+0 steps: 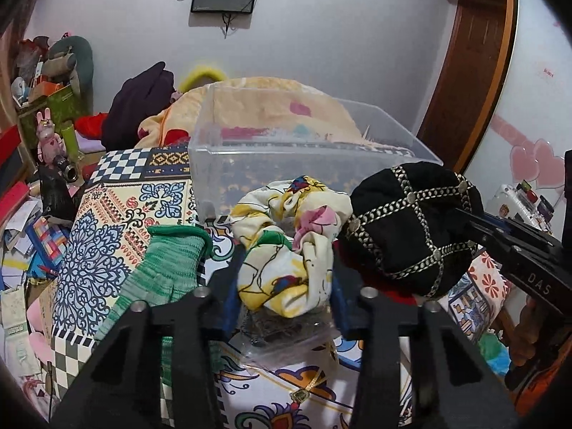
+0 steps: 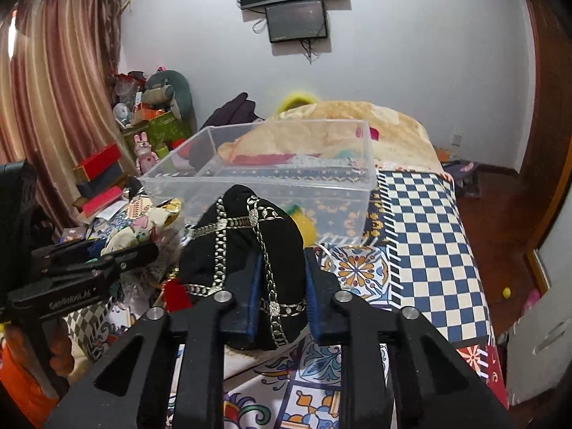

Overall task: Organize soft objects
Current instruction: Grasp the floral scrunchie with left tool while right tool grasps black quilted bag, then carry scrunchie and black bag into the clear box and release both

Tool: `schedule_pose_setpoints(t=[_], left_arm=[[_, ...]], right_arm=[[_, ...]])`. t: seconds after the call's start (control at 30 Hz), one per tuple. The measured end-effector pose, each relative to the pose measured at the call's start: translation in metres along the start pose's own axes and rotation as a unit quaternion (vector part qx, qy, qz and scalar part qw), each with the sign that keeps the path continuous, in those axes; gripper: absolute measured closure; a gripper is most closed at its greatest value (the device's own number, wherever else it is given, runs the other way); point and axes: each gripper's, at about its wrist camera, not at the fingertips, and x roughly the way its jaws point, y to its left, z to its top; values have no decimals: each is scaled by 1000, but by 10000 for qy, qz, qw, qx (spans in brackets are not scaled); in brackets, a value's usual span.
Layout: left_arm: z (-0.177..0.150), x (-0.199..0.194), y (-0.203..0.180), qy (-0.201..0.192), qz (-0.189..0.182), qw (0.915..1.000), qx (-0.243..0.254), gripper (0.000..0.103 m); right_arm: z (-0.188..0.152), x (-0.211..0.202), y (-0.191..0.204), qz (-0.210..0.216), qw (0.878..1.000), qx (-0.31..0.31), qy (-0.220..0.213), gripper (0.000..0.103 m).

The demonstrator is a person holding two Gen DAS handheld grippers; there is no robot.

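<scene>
So the left gripper (image 1: 286,279) is pinching the floral scrunchie (image 1: 286,243) between its fingers, and the right gripper (image 2: 280,293) is clamped on the black cap (image 2: 246,246) with silver trim, both held just in front of the clear bin (image 2: 271,178) on the patterned cloth (image 2: 422,221). Nothing looks to be inside the bin; a yellow ball (image 2: 304,225) shows through its front wall, but I can't tell if it's inside. Only the left view catches the green glove (image 1: 161,268) lying beside the scrunchie.

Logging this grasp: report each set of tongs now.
Left tongs: closed on the floral scrunchie.
Right tongs: closed on the black embroidered cap.
</scene>
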Motion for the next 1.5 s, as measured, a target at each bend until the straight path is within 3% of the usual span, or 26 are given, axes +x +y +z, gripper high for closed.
schedule_pose_setpoints(t=[0.2,0.57,0.83,1.13,1.5], left_arm=[[5,-16,-4,-207,8,9998,61,75],[39,-60,-14,-916,24,9955,236,75],[70,-60,-13,-1196,124,9924,247,75],[100,-31,-2,-1070,179,9938,257,75],[121,38,11,-326,245,9990,201,75]], right_arm=[[4,-7,7,122,9997,-167,-144,90],[28,-31,11,66,9969,-284,-730,90],[59,-40,7,-86,9910,-336,-1295,90],[81,-16,5,-293,9888,-244,-1446,90],[82,32,-3,-402,9947,-124,-940,90]])
